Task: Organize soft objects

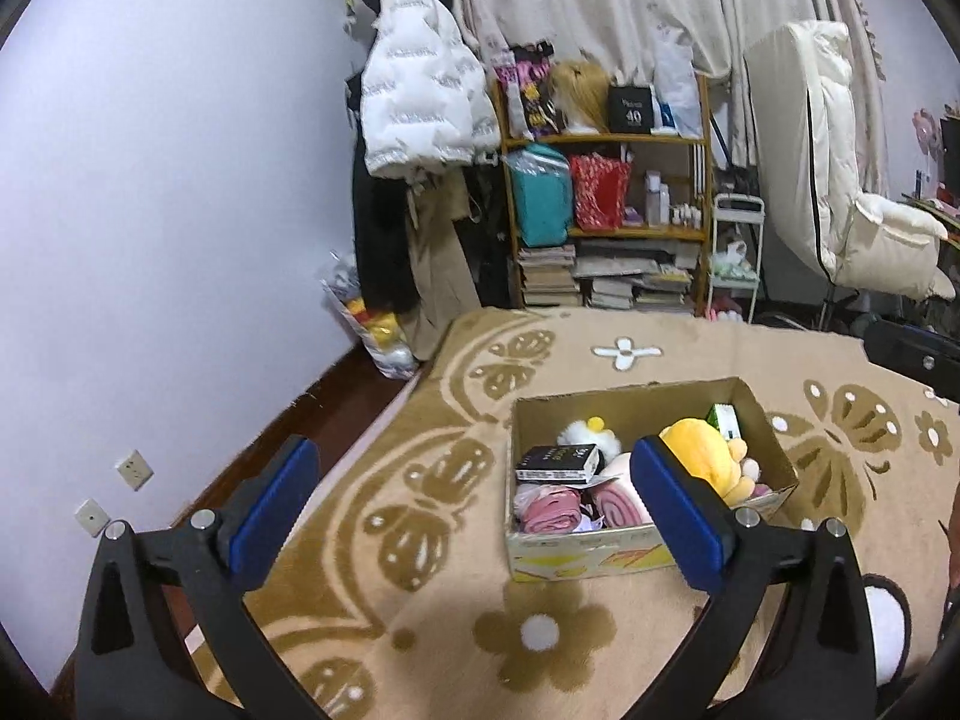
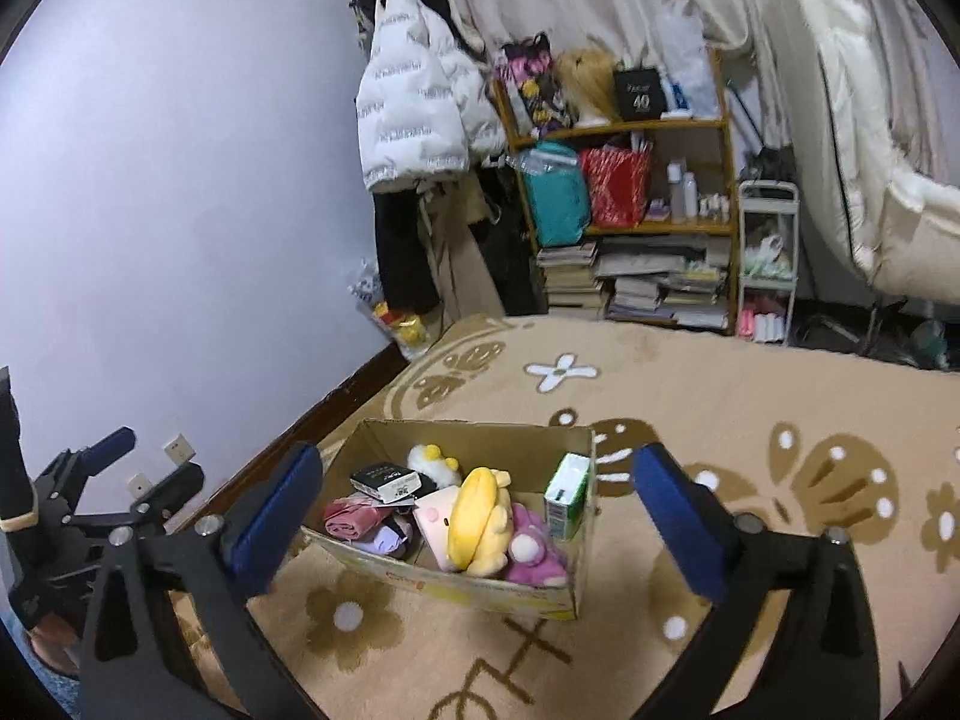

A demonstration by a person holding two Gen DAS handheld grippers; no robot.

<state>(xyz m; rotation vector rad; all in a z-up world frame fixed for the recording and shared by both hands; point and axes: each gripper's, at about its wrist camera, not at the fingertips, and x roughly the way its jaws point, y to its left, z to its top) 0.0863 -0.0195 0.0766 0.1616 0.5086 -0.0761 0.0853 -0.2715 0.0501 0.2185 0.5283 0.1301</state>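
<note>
Two grippers, left gripper and right gripper, gape empty above cardboard box; I risk grabbing hard black box instead of yellow plush.

An open cardboard box sits on a tan rug, flaps up, long side running from about 8 to 2 o'clock in the right wrist view. Inside, a yellow plush lies tilted at the centre, with a pink plush touching it at 4 o'clock. A small white plush rests toward 11 o'clock. A rolled pink cloth lies at 9 o'clock, just beside a lilac bundle.
</note>
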